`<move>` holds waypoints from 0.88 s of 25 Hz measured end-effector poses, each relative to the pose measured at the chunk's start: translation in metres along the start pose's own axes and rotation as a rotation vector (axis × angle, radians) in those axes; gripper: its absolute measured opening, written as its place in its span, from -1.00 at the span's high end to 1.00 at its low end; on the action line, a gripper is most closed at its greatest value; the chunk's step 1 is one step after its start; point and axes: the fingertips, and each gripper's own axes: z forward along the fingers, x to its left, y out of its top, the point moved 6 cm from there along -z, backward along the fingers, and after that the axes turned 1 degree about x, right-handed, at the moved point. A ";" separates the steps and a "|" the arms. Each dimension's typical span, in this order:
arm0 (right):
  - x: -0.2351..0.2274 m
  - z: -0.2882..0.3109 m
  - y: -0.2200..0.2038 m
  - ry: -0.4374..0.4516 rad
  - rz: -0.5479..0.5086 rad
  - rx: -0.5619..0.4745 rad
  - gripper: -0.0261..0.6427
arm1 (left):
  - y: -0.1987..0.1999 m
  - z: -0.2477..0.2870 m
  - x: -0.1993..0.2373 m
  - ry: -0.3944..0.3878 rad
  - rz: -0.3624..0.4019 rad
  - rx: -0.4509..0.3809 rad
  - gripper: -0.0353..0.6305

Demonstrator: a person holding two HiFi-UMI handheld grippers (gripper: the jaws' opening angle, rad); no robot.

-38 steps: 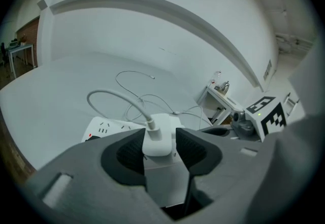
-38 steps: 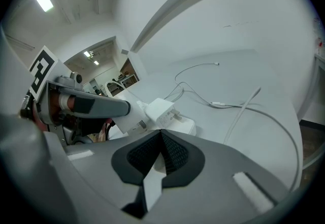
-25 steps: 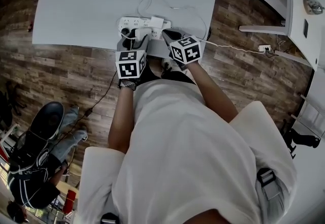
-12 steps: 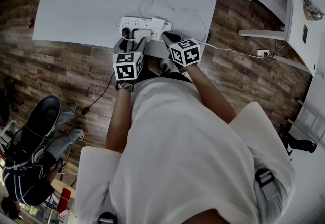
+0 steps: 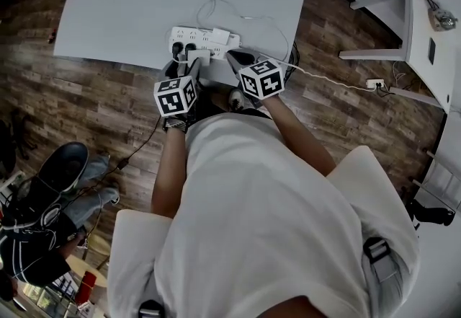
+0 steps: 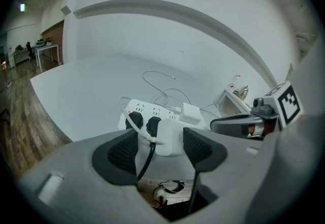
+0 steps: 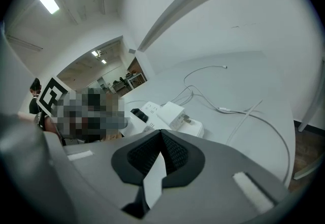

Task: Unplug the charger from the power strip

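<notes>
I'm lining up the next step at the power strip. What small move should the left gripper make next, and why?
Probably draw the left gripper straight back off the table. Its jaws are opening with the white charger between them and the pads clear of it. The charger seems to lie in front of the power strip, out of its sockets, so the pull looks done.

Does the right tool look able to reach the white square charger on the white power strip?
Probably yes: the white square charger lies straight ahead of the right tool, nothing between; its shut jaws must open first.
</notes>
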 end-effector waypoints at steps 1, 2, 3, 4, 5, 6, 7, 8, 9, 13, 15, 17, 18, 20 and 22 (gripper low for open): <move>0.000 -0.002 0.000 0.002 -0.004 -0.001 0.92 | -0.003 0.000 0.000 0.004 -0.016 -0.001 0.06; -0.001 -0.005 -0.001 0.004 -0.008 -0.001 0.92 | -0.005 -0.001 0.000 0.007 -0.028 0.000 0.06; -0.002 -0.007 -0.003 0.006 -0.011 0.000 0.92 | -0.008 -0.001 -0.001 0.010 -0.035 0.001 0.06; -0.002 -0.010 -0.004 0.007 -0.013 0.001 0.92 | -0.011 -0.002 -0.002 0.013 -0.041 0.001 0.06; -0.002 -0.012 -0.005 0.006 -0.015 0.002 0.92 | -0.014 -0.002 -0.002 0.015 -0.049 0.000 0.06; -0.003 -0.013 -0.006 0.006 -0.017 0.003 0.92 | -0.015 -0.002 -0.002 0.017 -0.055 -0.001 0.06; -0.003 -0.015 -0.007 0.005 -0.019 0.004 0.92 | -0.016 -0.003 -0.002 0.019 -0.058 -0.001 0.06; -0.003 -0.016 -0.008 0.004 -0.019 0.004 0.92 | -0.016 -0.003 -0.002 0.020 -0.056 0.002 0.06; -0.003 -0.017 -0.008 0.004 -0.017 0.003 0.92 | -0.017 -0.003 -0.003 0.021 -0.051 0.005 0.06; -0.005 -0.018 -0.009 0.004 -0.017 0.006 0.92 | -0.021 0.000 -0.006 0.020 -0.048 0.021 0.05; -0.006 -0.018 -0.009 0.006 -0.019 0.005 0.92 | -0.025 0.003 -0.009 0.020 -0.041 0.025 0.05; -0.006 -0.018 -0.009 0.007 -0.020 0.003 0.92 | -0.026 0.004 -0.010 0.022 -0.034 0.028 0.05; -0.006 -0.018 -0.008 0.007 -0.021 0.002 0.92 | -0.026 0.004 -0.010 0.026 -0.033 0.030 0.05; -0.006 -0.018 -0.008 0.008 -0.021 0.002 0.92 | -0.027 0.004 -0.008 0.037 -0.035 0.033 0.05; -0.007 -0.019 -0.009 0.010 -0.020 0.002 0.92 | -0.028 0.003 -0.007 0.050 -0.035 0.030 0.05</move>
